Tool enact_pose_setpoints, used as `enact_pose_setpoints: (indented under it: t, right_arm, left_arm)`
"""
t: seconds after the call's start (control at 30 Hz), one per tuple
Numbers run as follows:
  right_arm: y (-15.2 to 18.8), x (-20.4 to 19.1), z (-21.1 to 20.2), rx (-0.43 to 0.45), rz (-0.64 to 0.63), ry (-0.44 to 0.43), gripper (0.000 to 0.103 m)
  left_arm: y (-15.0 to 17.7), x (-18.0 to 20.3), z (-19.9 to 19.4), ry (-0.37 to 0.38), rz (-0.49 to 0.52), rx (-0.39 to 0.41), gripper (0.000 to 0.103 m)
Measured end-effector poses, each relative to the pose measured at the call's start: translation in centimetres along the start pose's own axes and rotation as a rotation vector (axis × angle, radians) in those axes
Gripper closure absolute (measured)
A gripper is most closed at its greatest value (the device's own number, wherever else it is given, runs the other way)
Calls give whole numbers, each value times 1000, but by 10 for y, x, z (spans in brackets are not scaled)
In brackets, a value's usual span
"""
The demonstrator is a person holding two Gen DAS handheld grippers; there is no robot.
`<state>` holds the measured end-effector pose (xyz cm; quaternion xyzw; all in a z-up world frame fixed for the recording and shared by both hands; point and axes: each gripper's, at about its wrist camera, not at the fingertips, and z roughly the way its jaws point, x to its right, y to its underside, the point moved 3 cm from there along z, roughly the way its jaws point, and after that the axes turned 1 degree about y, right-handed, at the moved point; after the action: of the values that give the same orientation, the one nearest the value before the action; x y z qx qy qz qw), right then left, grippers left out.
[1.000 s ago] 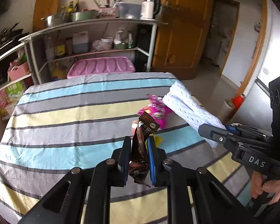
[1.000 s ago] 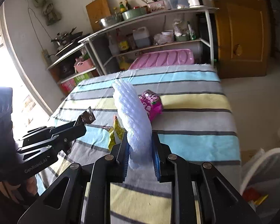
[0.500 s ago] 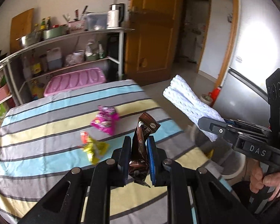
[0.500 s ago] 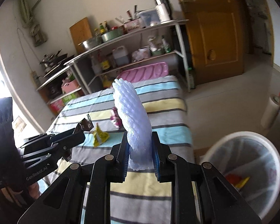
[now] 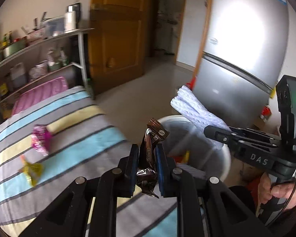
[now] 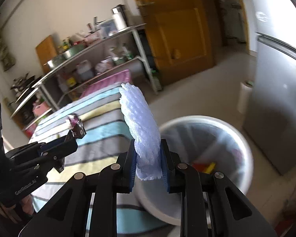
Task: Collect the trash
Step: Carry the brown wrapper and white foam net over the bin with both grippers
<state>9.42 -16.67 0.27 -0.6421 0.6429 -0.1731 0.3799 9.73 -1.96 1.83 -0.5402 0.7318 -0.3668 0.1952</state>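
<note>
Both grippers, left (image 5: 147, 165) clamping a brown wrapper (image 5: 151, 158), "DAS"-marked right (image 6: 149, 163) gripping foam netting (image 6: 142, 130), swung binward.

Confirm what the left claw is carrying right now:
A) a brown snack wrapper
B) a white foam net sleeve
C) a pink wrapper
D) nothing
A: the left claw is clamped on the brown snack wrapper, while the white foam net sleeve sits in the right claw and the pink wrapper lies on the striped tablecloth.
</note>
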Motion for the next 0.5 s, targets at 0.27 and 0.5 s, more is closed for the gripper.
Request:
enact_pose_setpoints:
  t: [0.27, 0.5]
  right_arm:
    - [16, 56, -2, -42, 81, 114, 80]
    - [30, 85, 16, -128, 112, 164, 80]
  left_arm:
    - [2, 54, 40, 73, 57, -74, 84]
    - [7, 72, 67, 67, 69, -134, 84]
